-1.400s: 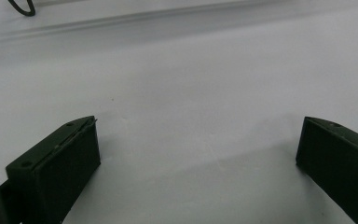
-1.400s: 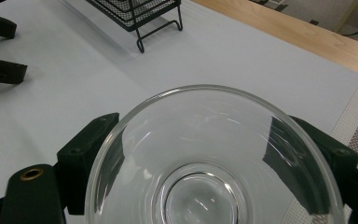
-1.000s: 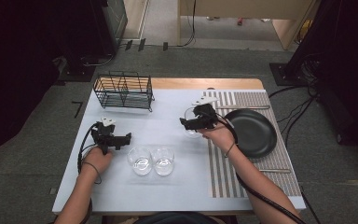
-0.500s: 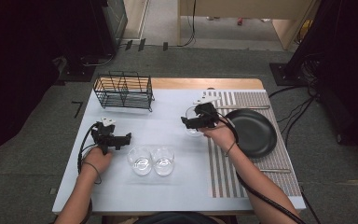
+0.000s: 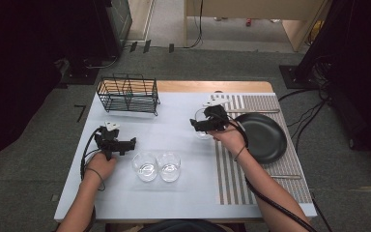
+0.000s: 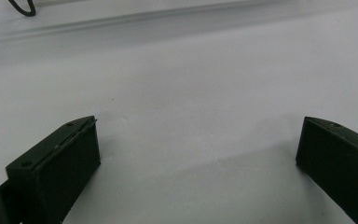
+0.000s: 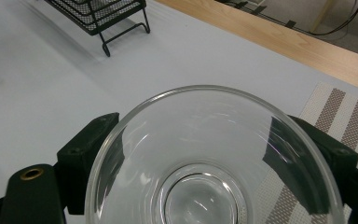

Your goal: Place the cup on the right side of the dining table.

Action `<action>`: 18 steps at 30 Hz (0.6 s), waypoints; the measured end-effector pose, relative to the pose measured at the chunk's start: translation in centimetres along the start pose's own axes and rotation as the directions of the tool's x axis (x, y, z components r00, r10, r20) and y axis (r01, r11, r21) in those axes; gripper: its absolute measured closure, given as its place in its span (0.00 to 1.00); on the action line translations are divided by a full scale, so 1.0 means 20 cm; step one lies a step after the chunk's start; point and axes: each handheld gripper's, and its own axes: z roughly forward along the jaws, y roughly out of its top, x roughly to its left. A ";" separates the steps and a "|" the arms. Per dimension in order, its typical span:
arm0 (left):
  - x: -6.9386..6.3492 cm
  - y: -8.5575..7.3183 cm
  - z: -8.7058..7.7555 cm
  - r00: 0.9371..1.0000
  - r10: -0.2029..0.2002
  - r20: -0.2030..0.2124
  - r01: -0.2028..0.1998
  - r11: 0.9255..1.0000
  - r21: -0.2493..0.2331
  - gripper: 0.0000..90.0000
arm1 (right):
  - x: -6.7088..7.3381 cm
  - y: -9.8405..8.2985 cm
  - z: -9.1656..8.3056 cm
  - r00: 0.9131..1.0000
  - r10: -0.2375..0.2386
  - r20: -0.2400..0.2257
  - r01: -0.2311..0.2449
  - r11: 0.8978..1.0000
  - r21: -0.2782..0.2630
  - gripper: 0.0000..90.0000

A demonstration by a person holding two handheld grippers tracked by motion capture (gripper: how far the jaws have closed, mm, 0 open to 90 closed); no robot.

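At the left, the left gripper (image 5: pixel 118 143) rests on the table (image 5: pixel 174 193) with its jaws spread wide and nothing between them. Behind it stands the wire rack (image 5: pixel 128 93), apparently empty. Just right of that gripper, two glass bowls (image 5: pixel 157 166) sit touching side by side near the front edge. Farther right, the right gripper (image 5: pixel 207 122) clasps a third bowl (image 7: pixel 214 158), its jaws pressed on opposite sides of the glass, at the left edge of the striped mat (image 5: pixel 256 159). A black plate (image 5: pixel 263 137) lies on the mat beside it. Judging by this, two bowls look placed already; the third still has to join them.
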 end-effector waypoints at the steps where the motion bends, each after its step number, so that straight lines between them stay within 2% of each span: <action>1: 0.00 0.00 0.00 1.000 0.000 0.000 0.000 1.000 0.001 0.00 | 0.00 0.00 0.00 1.000 0.000 0.001 0.000 1.000 0.000 0.20; 6: 0.00 0.00 0.00 1.000 0.000 0.000 0.000 1.000 0.000 0.00 | -0.02 0.00 0.00 1.000 0.004 0.005 -0.004 1.000 -0.005 0.20; 9: 0.00 0.00 0.00 1.000 0.000 -0.001 0.000 1.000 0.000 0.00 | -0.03 0.00 0.00 1.000 0.022 -0.001 -0.022 1.000 -0.008 0.20; 18: 0.00 0.00 0.00 1.000 0.000 -0.001 0.000 1.000 -0.001 0.00 | -0.04 0.00 0.01 1.000 0.018 0.021 -0.018 1.000 -0.008 0.20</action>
